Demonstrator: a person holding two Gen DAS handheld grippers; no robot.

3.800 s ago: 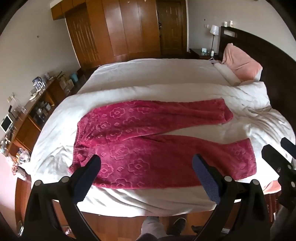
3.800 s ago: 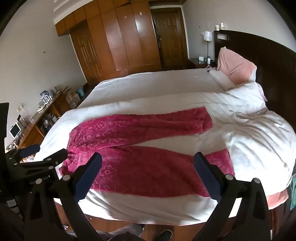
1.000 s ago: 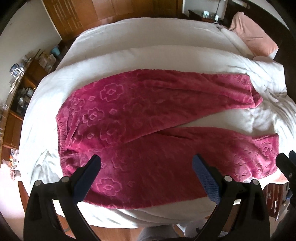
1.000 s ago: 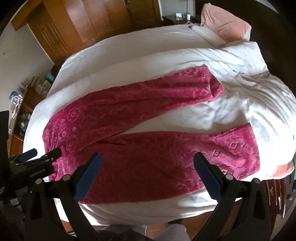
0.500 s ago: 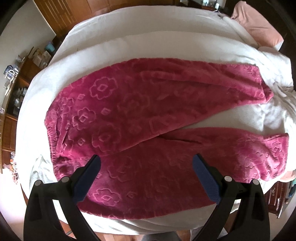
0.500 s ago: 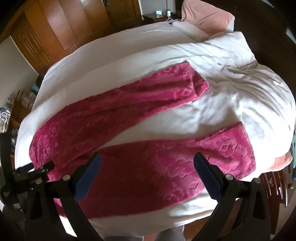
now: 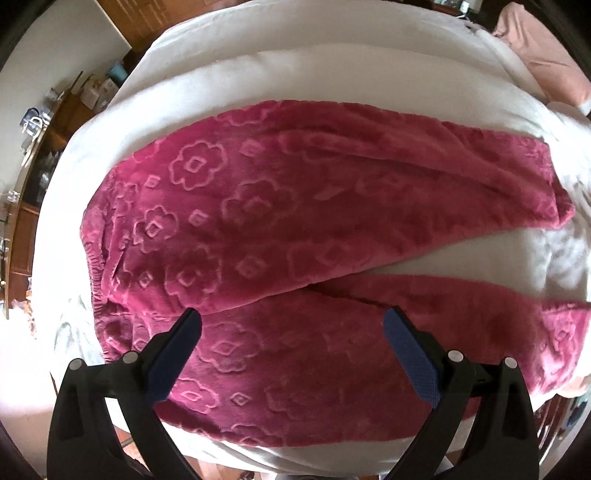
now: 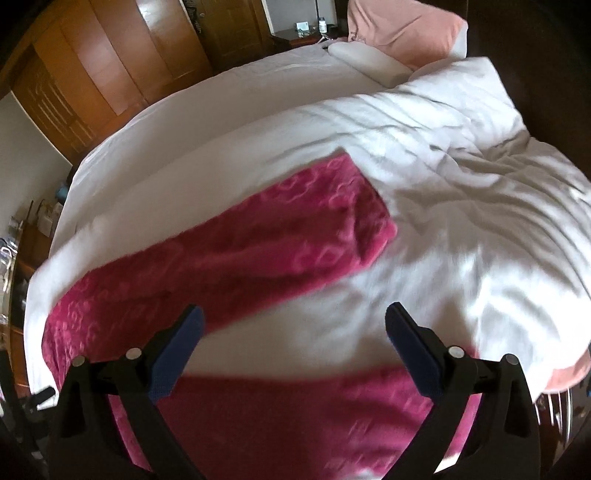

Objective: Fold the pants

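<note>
On the white-covered bed (image 7: 332,74) the pink fleece pants (image 7: 295,229) lie flat, legs spread apart, with the left tool (image 7: 291,332) gaping empty above the waist end and the right tool (image 8: 293,326), jaws closing on nothing, above the near leg.

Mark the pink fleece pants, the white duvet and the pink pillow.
pink fleece pants (image 7: 258,229), left wrist view, upper leg near the waistband.
white duvet (image 8: 461,206), right wrist view, wrinkled top surface.
pink pillow (image 8: 406,29), right wrist view, middle of its face.
</note>
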